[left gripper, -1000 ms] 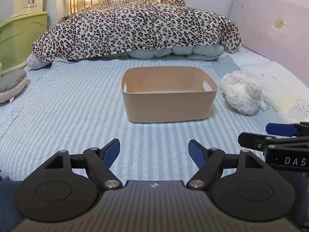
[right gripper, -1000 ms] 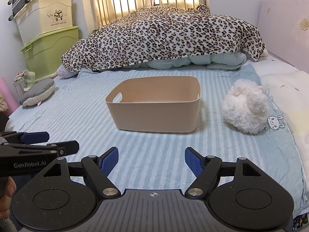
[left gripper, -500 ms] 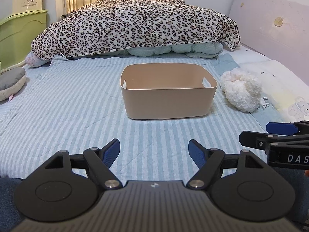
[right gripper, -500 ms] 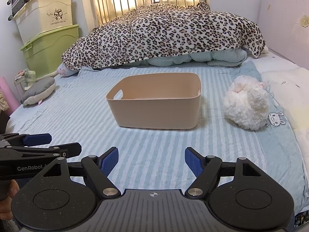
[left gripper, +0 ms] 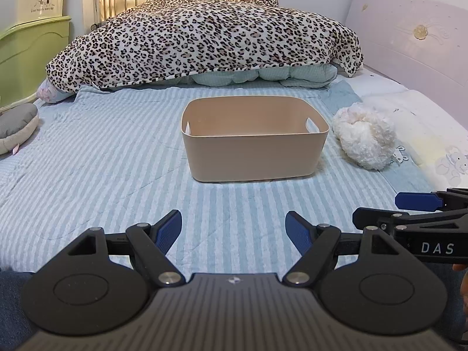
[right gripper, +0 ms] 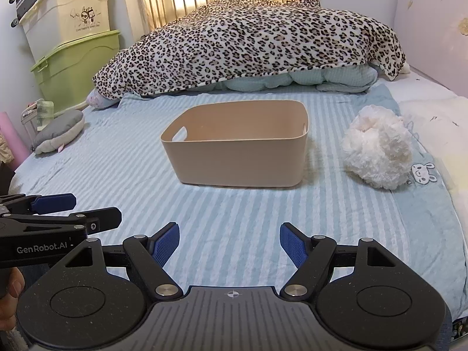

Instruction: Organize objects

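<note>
A beige plastic bin (left gripper: 254,158) (right gripper: 238,162) with cut-out handles stands in the middle of the striped blue bed; what I see of its inside is empty. A fluffy white plush (left gripper: 364,137) (right gripper: 377,152) lies on the bed right of the bin. A grey and white plush (left gripper: 16,127) (right gripper: 58,134) lies at the bed's left edge. My left gripper (left gripper: 233,229) is open and empty, well short of the bin. My right gripper (right gripper: 229,244) is open and empty, also short of the bin. Each gripper shows at the side of the other's view.
A leopard-print blanket (left gripper: 204,38) over a heaped pale green duvet (right gripper: 321,79) fills the far end of the bed. Green and cream storage boxes (right gripper: 76,58) stand stacked at the left. A pale headboard (left gripper: 415,38) runs along the right.
Both views have tilted down slightly and drawn a little nearer the bin. Both grippers stay open and empty.
</note>
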Demonstrator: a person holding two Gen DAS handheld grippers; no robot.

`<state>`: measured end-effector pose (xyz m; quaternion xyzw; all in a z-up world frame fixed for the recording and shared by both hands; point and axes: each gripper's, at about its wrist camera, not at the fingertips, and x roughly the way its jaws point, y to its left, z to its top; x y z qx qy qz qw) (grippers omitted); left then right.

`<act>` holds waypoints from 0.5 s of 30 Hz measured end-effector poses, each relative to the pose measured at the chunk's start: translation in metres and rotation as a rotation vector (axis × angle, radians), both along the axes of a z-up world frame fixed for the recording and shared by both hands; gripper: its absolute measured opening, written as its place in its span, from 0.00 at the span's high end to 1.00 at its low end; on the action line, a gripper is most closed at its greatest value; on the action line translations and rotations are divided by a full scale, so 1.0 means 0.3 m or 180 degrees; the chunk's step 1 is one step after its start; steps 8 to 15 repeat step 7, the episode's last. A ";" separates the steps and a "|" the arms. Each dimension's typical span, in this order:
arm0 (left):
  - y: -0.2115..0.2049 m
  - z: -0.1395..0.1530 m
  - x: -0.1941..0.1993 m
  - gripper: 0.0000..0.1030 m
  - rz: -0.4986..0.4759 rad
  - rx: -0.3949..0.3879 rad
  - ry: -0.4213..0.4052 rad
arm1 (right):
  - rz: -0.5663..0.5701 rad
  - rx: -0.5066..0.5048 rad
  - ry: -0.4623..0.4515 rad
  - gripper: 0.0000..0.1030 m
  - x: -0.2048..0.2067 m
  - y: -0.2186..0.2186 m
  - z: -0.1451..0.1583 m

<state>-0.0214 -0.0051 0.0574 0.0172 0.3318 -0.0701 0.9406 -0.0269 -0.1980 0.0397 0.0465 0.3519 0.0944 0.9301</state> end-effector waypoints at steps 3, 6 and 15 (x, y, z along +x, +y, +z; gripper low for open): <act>0.009 0.001 0.003 0.24 0.0005 -0.0010 0.0001 | 0.0008 0.0012 0.0012 0.24 0.007 0.003 -0.007; 0.014 0.001 0.010 0.24 0.0027 -0.0014 -0.0005 | 0.0012 0.0012 0.0031 0.24 0.017 0.005 -0.016; 0.016 -0.001 0.014 0.24 0.0034 -0.0018 0.0003 | 0.0014 0.0014 0.0038 0.24 0.021 0.004 -0.019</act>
